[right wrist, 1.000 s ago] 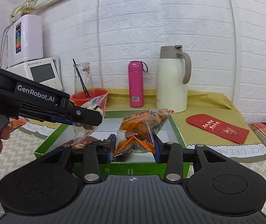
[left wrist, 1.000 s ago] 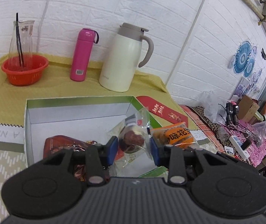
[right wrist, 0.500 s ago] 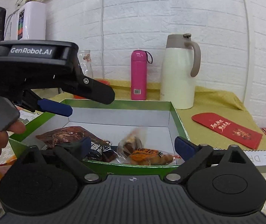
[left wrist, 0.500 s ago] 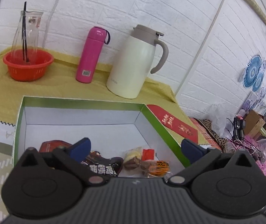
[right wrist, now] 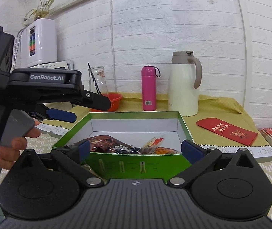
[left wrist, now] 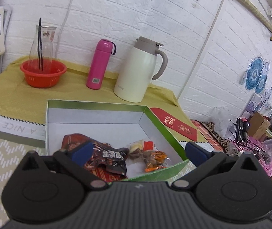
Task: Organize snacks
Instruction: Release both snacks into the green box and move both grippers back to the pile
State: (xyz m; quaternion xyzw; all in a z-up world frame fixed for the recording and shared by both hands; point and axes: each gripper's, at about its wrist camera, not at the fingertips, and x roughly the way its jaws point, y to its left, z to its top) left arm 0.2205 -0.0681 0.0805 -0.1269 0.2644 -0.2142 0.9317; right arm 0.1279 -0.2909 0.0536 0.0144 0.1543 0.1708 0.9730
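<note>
Both grippers hang just short of the near wall of the green box [right wrist: 136,167], fingers spread as wide as they go and pinching nothing. The left gripper [left wrist: 138,151] and right gripper [right wrist: 134,149] have just been opening, and the snacks they carried now lie inside the box, clear of the fingers.

Inside the box, near its front wall, the dark red packet [left wrist: 105,156] lies to the left. Just beside it on the right sit the clear bag with a brown lump [left wrist: 138,148] and the orange packet [left wrist: 155,157], touching each other. The back half of the box floor is bare.

The step looks like a retreat after release. To do it well, back each gripper off level and clear of the front wall, so no finger catches the cardboard rim or drags a wrapper out. Keep the fingers wide for the next pick. Where any further snacks lie I cannot tell.

Beyond the box stand the pink flask [left wrist: 98,64] and white jug [left wrist: 138,70], with the red basket [left wrist: 43,73] to the left. A red envelope [right wrist: 227,131] lies right of the box.
</note>
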